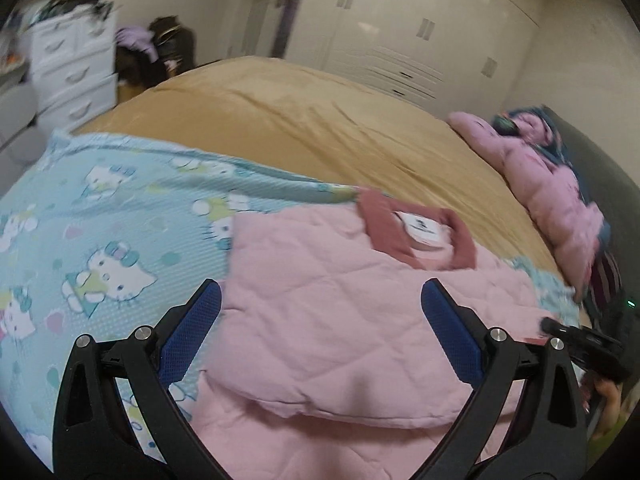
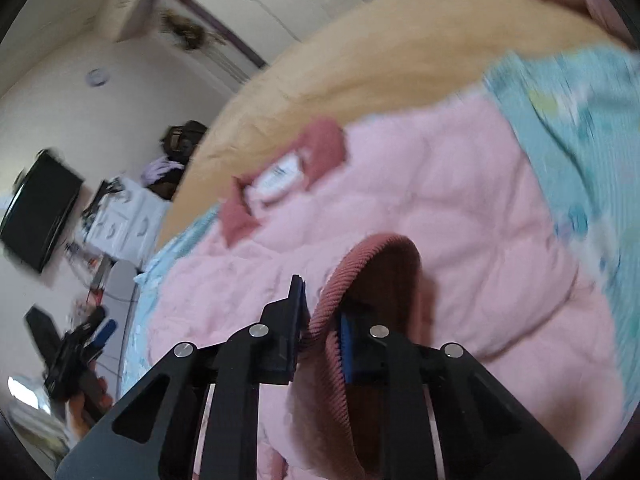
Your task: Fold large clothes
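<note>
A pink quilted jacket (image 1: 344, 312) lies on a light-blue Hello Kitty blanket (image 1: 108, 232) on the bed. Its dark-pink collar (image 1: 416, 236) with a white label points to the far side. My left gripper (image 1: 320, 300) is open and empty, its blue pads either side of the jacket's near part, just above it. In the right wrist view the jacket (image 2: 460, 200) fills the middle. My right gripper (image 2: 320, 320) is shut on the jacket's ribbed dark-pink cuff (image 2: 344, 280), which curls up between the fingers. The right gripper also shows in the left wrist view (image 1: 580, 340) at the right edge.
A tan bedsheet (image 1: 304, 120) covers the bed beyond the blanket. A pile of pink and dark clothes (image 1: 552, 184) lies at the far right. White drawers (image 1: 68, 68) stand at the left, white wardrobes (image 1: 420, 40) behind. The left gripper shows in the right wrist view (image 2: 80, 348).
</note>
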Tool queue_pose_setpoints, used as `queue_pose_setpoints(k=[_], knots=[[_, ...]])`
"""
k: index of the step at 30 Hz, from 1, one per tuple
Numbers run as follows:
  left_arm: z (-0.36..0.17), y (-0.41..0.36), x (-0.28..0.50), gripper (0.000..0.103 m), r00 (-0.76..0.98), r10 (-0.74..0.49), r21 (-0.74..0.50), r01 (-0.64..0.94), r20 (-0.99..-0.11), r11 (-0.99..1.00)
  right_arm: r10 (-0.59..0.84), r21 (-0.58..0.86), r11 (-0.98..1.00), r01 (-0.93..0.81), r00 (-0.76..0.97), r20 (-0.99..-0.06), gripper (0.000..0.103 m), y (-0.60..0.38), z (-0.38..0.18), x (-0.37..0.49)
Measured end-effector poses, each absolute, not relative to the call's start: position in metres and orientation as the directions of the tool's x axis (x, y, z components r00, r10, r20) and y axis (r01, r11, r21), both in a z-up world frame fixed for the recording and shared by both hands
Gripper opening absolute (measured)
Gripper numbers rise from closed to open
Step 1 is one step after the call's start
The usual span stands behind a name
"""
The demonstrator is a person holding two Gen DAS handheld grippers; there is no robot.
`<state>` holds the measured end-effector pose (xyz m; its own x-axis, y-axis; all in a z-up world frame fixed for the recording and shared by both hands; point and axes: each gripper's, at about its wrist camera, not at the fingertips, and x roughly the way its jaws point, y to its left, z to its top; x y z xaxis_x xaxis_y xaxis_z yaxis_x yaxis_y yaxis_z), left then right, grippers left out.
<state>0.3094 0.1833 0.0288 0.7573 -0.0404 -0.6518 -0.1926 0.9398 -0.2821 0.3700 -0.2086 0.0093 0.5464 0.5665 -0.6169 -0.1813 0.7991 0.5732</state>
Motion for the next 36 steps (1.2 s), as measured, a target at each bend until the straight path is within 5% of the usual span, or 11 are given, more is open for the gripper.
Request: queue_pose_setpoints(k=[8,17,36], knots=[[0.020,0.183,0.313,0.094,0.742,-0.031,-0.286,-0.219,-0.669,0.933,0.507,0.358,0.861,-0.363,0.670,-0.542,0.012,-0.188,0.083,0.371],[0.016,0.151,0.322,0.094,0.750,-0.083,-0.261,-0.122,-0.656,0.958,0.433,0.210,0.900,-0.381,0.731,-0.527,0.011,-0.185,0.100,0.383],[-0.018,0.112,0.344,0.094,0.682,-0.127,-0.209,-0.038,-0.720,0.977,0.371,0.238,0.928,-0.285,0.707,-0.602,0.011,-0.195,0.052,0.400]])
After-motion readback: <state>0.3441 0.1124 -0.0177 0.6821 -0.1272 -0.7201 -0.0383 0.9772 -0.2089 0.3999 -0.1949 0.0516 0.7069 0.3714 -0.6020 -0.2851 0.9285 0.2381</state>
